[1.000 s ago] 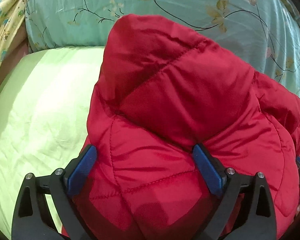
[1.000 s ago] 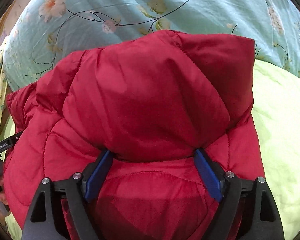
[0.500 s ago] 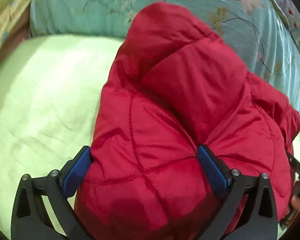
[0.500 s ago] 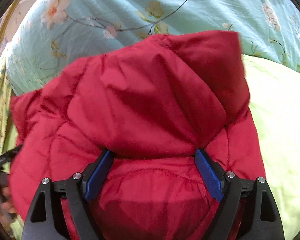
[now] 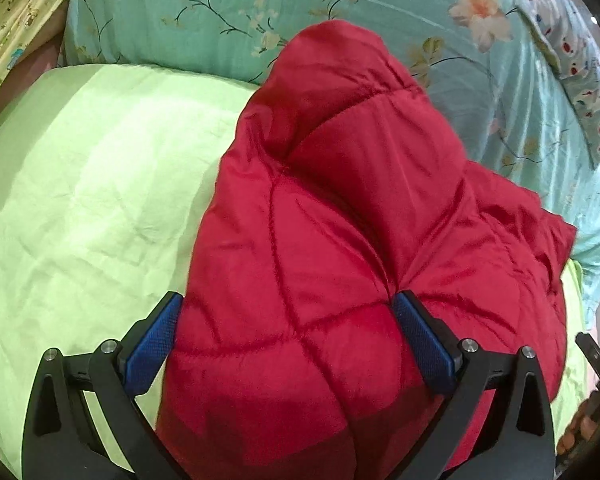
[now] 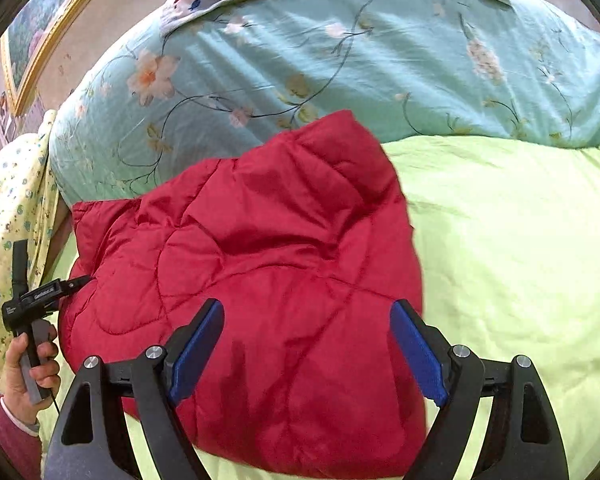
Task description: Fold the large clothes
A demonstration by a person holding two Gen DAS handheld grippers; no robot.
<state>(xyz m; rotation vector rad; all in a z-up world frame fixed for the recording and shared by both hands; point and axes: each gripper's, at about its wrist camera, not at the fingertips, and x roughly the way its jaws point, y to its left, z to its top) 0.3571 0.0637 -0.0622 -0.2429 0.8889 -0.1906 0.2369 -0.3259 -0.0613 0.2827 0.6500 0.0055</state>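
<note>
Light green bedding [image 6: 512, 248] covers the bed, and a red quilted jacket [image 6: 268, 264] lies bunched in a thick folded heap on it. Behind the jacket a big turquoise flowered duvet [image 6: 340, 68] is piled up along the far side of the bed, and the jacket's raised far end reaches it. Beyond the duvet, at the upper left of the right wrist view, a gold-framed picture [image 6: 32, 40] hangs on the wall. A yellow patterned cloth [image 6: 8, 216] lies to the left of the jacket.

From the left wrist view, the left gripper [image 5: 290, 340] sits low against the near end of the jacket [image 5: 360, 248], its blue pads [image 5: 152, 344] spread wide on either side of a puffy fold; whether they squeeze the fabric cannot be told. In the right wrist view, the right gripper [image 6: 306, 344] is above the near part of the jacket with its blue pads [image 6: 198, 350] wide apart and nothing clamped between them. At the jacket's left edge, a hand [image 6: 32, 368] holds the handle of the other gripper.
</note>
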